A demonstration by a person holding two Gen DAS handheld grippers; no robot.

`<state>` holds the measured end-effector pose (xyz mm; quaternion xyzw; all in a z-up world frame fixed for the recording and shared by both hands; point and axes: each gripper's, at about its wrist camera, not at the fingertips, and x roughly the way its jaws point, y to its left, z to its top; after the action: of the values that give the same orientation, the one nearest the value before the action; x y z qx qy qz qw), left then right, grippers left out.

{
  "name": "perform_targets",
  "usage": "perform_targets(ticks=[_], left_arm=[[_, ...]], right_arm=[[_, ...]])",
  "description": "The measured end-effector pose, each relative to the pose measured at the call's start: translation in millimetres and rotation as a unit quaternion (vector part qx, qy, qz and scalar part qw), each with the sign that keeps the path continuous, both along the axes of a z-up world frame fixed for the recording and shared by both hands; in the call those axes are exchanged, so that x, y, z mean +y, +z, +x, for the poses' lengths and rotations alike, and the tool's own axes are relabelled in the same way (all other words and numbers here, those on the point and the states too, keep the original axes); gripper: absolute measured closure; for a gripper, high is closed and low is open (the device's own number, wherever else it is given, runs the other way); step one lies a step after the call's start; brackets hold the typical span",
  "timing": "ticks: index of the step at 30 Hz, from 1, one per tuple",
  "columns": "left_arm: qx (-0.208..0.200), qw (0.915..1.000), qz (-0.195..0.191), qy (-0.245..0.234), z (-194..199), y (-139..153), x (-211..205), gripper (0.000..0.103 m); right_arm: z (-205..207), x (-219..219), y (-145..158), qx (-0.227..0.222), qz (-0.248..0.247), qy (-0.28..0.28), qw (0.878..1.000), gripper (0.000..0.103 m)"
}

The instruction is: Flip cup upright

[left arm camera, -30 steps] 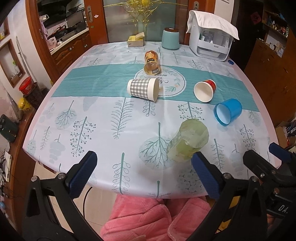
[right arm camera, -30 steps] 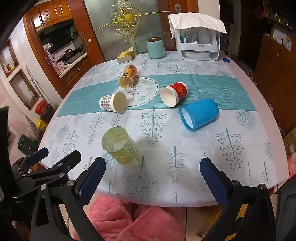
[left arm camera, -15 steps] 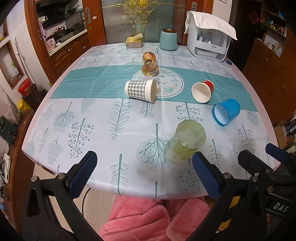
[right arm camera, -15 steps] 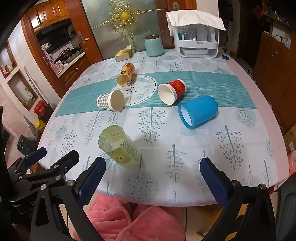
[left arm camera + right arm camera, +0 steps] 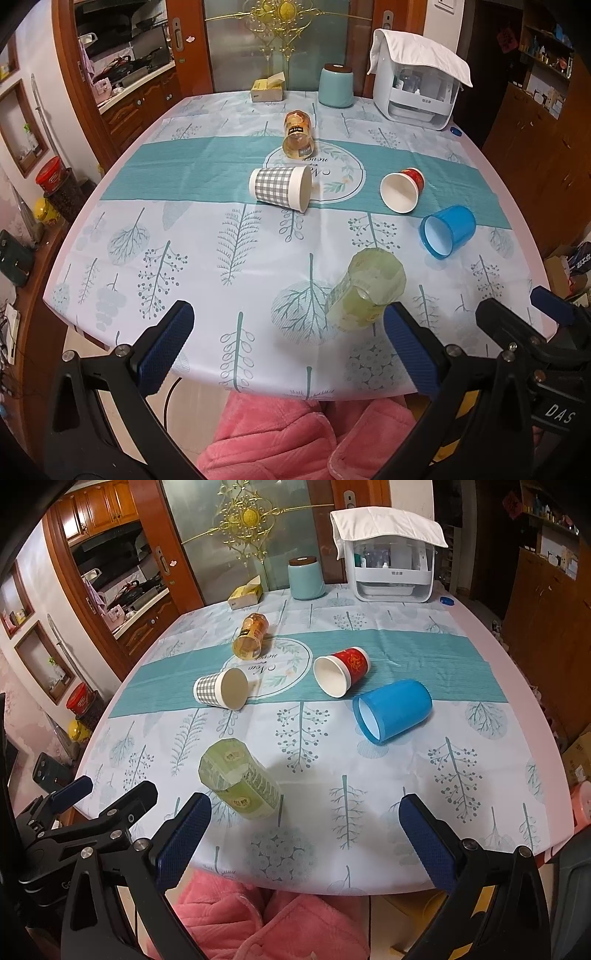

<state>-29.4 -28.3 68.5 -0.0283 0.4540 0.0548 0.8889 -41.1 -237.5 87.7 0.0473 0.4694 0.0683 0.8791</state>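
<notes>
Both claws, left claw [image 5: 284,347] and right claw [image 5: 304,836], are hanging wide open, empty (nothing gripped), approaching the nearest green cup [image 5: 240,782] lying sideways; next, closing around it.

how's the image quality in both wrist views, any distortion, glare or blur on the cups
Left wrist view: strong fisheye bends the table edge; the green cup and checked cup are sharp. Right wrist view: same barrel warp, black vignette corners; the blue cup is crisp with only a soft shadow.
</notes>
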Motion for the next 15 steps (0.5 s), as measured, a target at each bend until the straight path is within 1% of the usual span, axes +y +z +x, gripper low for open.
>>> perform_targets(ticks=[5,15], left_arm=[[-0.006,1.0,0.002,0.003,-0.7,4.2,-0.2,0.001],[-0.001,1.0,0.001,0.007,-0.6,1.3,1.0,0.001]], right_arm=[[-0.3,-0.5,7.5,-0.007,-0.002,-0.002,1.0,0.001],[-1.4,0.9,6.9,-0.003,0.0,0.0,1.0,0.0]])
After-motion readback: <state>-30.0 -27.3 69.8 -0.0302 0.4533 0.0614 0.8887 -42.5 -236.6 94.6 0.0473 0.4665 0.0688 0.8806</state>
